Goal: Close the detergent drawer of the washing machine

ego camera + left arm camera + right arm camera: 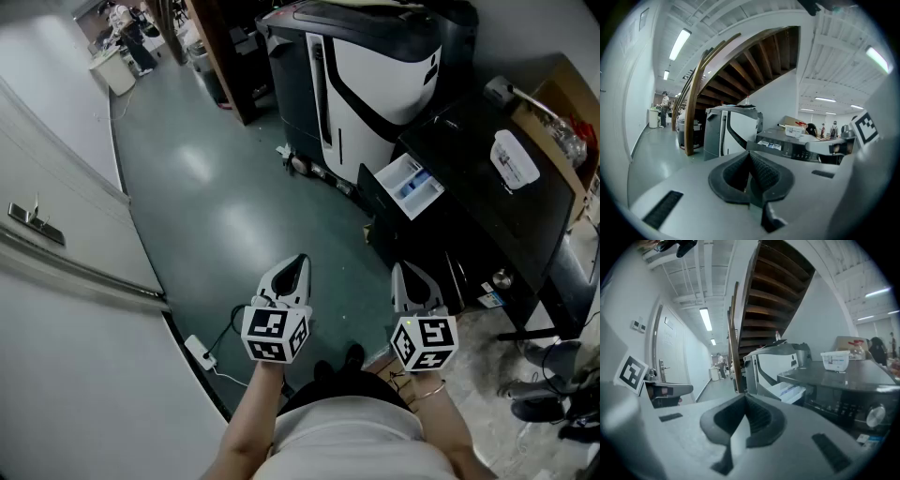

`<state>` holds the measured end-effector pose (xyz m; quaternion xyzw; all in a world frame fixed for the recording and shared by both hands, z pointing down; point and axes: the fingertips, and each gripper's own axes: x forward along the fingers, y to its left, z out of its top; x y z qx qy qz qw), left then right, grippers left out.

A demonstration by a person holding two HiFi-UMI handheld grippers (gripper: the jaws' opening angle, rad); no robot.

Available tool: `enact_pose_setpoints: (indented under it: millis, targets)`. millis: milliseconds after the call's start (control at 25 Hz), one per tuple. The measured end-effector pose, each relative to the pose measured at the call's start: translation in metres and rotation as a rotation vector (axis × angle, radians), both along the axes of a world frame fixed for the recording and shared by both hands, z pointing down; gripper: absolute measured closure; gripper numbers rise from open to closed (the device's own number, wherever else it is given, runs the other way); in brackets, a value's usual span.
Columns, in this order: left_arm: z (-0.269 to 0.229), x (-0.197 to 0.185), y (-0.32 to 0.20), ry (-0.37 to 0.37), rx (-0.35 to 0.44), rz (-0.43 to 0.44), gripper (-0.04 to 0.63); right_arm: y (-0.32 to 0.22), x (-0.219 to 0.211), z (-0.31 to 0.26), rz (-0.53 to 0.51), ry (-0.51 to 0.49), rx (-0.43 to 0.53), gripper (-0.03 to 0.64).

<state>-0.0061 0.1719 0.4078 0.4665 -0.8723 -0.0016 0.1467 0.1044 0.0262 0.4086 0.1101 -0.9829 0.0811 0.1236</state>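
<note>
The black washing machine (487,187) stands at the right. Its white detergent drawer (410,186) sticks out open toward the floor, with blue inside. My left gripper (297,264) and right gripper (403,274) hover side by side over the green floor, short of the machine. Both are shut with nothing between their jaws. In the left gripper view the closed left gripper (750,164) points toward the drawer (769,145). In the right gripper view the closed right gripper (746,405) sits below and left of the drawer (788,392) and the washer's front (843,401).
A large black-and-white machine (366,75) stands behind the washer, beside a wooden stair post (220,66). A white tub (514,159) sits on the washer's top, near a cardboard box (562,117). A white door (56,234) is at the left, a power strip (200,352) on the floor.
</note>
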Motion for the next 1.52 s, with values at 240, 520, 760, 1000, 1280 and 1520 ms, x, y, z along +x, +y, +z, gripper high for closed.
enact_pose_setpoints:
  millis: [240,520,760,1000,1280,1520]
  targets:
    - [0.002,-0.001,-0.003,0.007,-0.001,0.004,0.603,-0.001,-0.002,0.002,0.003,0.007,-0.006,0.615]
    - [0.005,-0.002,-0.009,0.016,0.011,-0.011,0.603,-0.008,0.001,0.002,0.021,-0.011,-0.009,0.615]
    - [0.007,-0.006,-0.017,0.016,0.010,-0.034,0.601,-0.024,0.001,-0.003,0.044,-0.033,0.004,0.615]
    - [0.004,-0.009,-0.031,0.013,0.017,-0.041,0.540,-0.042,-0.002,-0.009,0.070,-0.042,0.031,0.615]
    - [0.002,-0.011,-0.047,0.005,0.005,-0.040,0.509,-0.053,-0.007,-0.006,0.043,-0.036,0.033,0.591]
    - [0.003,-0.012,-0.054,0.001,-0.004,-0.043,0.495,-0.060,-0.008,0.002,0.036,-0.017,0.017,0.533]
